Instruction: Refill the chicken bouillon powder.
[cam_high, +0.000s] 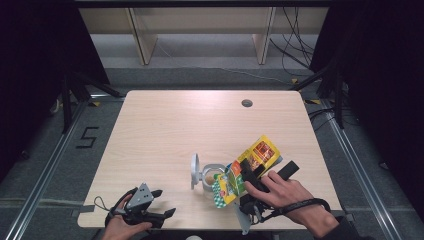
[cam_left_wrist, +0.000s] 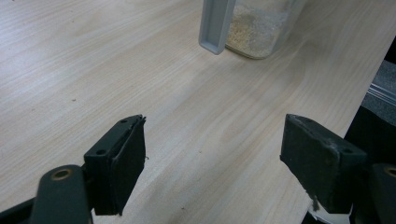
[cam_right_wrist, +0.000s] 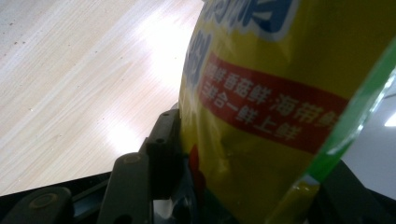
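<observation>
Packet (cam_high: 248, 167), yellow with a green edge and a red band of print, is pinched in the right gripper (cam_high: 250, 172), tilted over a clear jar (cam_high: 212, 179) near the table's (cam_high: 175, 125) front edge. Pale grains fill the jar's bottom; its grey lid (cam_high: 194, 171) stands up. Left gripper (cam_high: 162, 202) rests spread open, holding nothing.

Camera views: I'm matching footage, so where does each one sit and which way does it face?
High view: above the table's near edge, facing forward and down; both hands show.
Left gripper view: on the left gripper, looking past open jaws at the jar.
Right gripper view: on the right gripper, against the yellow pouch.
All share the tabletop.
</observation>
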